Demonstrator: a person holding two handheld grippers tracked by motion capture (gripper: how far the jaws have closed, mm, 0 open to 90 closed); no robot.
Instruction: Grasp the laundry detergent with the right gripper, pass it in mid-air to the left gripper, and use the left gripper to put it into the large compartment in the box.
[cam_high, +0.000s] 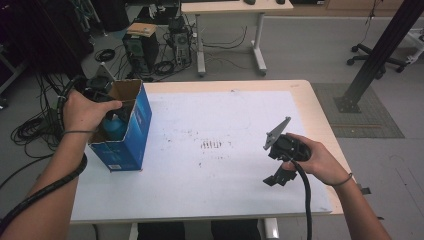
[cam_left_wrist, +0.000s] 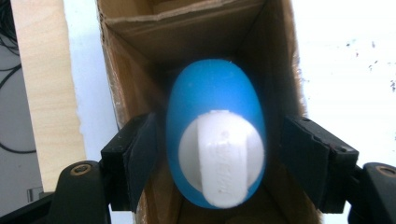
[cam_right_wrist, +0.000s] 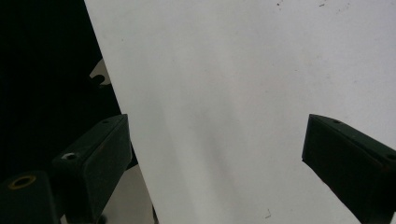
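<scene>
Presently the left gripper (cam_left_wrist: 212, 154) reaches into the open blue box (cam_high: 131, 131) at the table's (cam_high: 300, 90) left edge, jaws partly closed around a blue bottle (cam_left_wrist: 212, 112) with a white cap (cam_left_wrist: 223, 156); contact cannot be confirmed. The smooth, rounded plastic probably slips easily; gripping the body below the cap looks safest. Cardboard walls crowd both jaws. The right gripper (cam_high: 278, 161) hangs wide open, empty, over bare tabletop.

We note the box (cam_high: 131, 131) is cardboard: glossy blue print outside, raw brown and matt inside. Within the box, the bottle (cam_left_wrist: 212, 116) looks like smooth blue plastic with a white plastic cap (cam_left_wrist: 223, 158). The desk (cam_high: 235, 125) carries a matt white, scuffed sheet.
</scene>
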